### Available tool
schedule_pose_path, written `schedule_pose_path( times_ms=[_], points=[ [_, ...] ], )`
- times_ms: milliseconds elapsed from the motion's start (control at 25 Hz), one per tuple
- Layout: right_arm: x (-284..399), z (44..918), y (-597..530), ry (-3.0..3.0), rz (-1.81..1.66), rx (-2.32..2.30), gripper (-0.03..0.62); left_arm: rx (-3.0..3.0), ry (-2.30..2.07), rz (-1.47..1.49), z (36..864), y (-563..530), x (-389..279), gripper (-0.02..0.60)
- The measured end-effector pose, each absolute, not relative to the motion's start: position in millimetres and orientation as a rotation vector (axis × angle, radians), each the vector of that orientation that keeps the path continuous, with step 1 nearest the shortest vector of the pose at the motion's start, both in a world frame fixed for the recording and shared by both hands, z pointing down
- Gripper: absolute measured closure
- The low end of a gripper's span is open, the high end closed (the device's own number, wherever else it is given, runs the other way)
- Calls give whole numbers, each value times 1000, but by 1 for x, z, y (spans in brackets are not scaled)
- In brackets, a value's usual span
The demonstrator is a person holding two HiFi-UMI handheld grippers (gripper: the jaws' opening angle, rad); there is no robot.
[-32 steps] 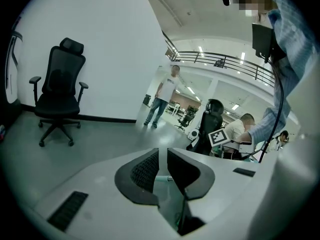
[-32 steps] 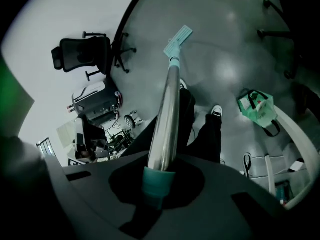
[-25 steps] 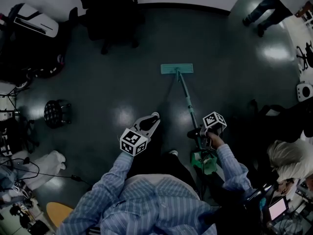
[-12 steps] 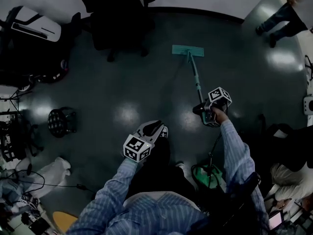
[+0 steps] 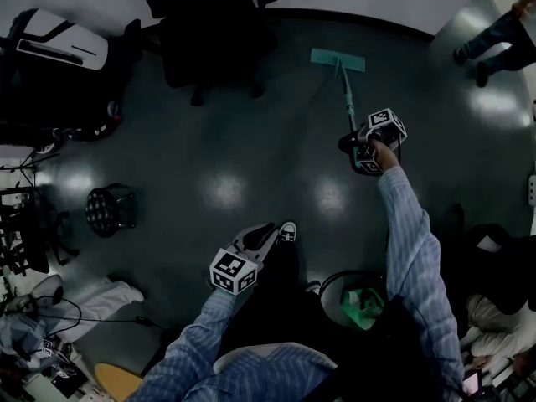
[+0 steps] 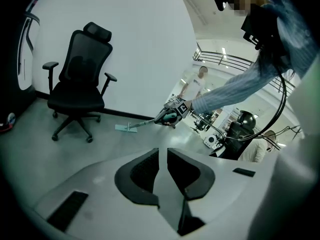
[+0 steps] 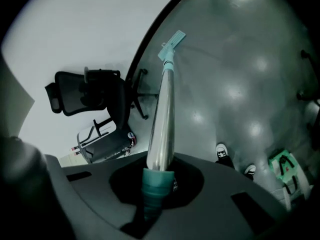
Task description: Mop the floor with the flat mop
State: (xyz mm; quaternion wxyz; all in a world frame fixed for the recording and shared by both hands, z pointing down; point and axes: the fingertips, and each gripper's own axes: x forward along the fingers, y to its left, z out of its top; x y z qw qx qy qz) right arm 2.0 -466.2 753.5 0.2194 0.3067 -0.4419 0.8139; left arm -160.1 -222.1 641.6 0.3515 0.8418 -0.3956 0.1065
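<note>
The flat mop has a teal head (image 5: 338,59) lying flat on the dark floor near the far wall, and a metal handle (image 5: 347,103) running back to my right gripper (image 5: 358,147). That gripper is shut on the handle's teal grip (image 7: 157,186), at the end of my outstretched arm. In the right gripper view the shaft (image 7: 163,114) runs up to the mop head (image 7: 172,43). My left gripper (image 5: 258,238) hangs near my body, shut with nothing in it (image 6: 162,170). The left gripper view also shows the mop head (image 6: 125,128) and the right gripper (image 6: 172,115).
A black office chair (image 5: 213,36) stands left of the mop head by the wall. A round stool (image 5: 107,209) is at the left, a green bucket (image 5: 362,301) by my feet. A white machine (image 5: 59,47) sits far left, cables (image 5: 50,308) near left. A person (image 5: 494,32) stands far right.
My right arm has stretched forward and pushed the mop head farther away toward the wall. The bucket has dropped behind me. The left gripper has stayed near my body.
</note>
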Motion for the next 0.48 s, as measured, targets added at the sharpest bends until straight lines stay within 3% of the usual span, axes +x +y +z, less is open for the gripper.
schedule_pose_path(
  times_ms=[480],
  points=[
    [23, 745, -421, -1234, 2307, 851, 576, 2173, -1061, 279, 637, -196, -144, 528]
  ],
)
